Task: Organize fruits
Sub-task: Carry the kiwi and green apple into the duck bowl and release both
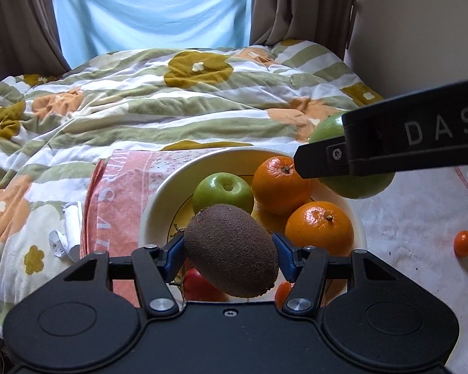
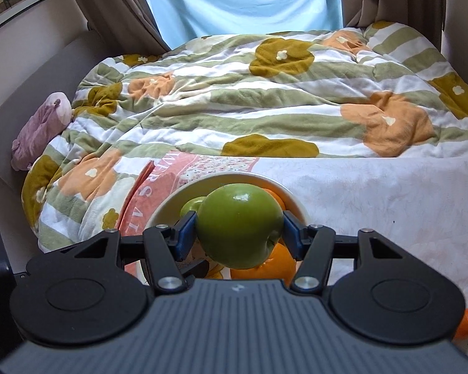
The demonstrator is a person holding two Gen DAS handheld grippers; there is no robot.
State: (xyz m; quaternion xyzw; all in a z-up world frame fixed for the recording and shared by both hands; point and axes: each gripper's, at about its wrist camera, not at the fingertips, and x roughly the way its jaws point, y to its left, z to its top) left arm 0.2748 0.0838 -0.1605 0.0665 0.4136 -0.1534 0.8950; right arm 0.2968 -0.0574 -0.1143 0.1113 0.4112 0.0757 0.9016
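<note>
We see the left gripper (image 1: 231,251) closed on a brown kiwi (image 1: 231,251), its blue pads (image 1: 175,254) pressed against the fruit's two sides, and the kiwi hangs tilted above the near part of a cream bowl (image 1: 153,208). In the bowl we count a green apple (image 1: 223,192) at the back left, an orange (image 1: 280,184) at the back right and a second orange (image 1: 319,229) in front of it, with something red (image 1: 199,286) and a bit of orange peel colour partly hidden under the kiwi; we cannot tell what those two are. The right gripper (image 2: 238,229) is clamped on a larger green apple (image 2: 238,229), blue pads (image 2: 187,233) on either flank, and holds it over the bowl (image 2: 168,201); from the left wrist view that gripper (image 1: 321,160) reaches in from the right, with its apple (image 1: 358,187) above the bowl's far right rim. The bowl sits on a pink printed cloth (image 1: 121,193) to its left and a white cloth (image 1: 405,233) to its right, both spread over a bed with a striped, flowered duvet (image 1: 171,103). A small orange fruit (image 1: 464,243) lies alone on the white cloth, well apart from the bowl. Crumpled white paper (image 1: 67,233) lies beside the pink cloth, and curtains (image 1: 293,6) frame the window behind.
</note>
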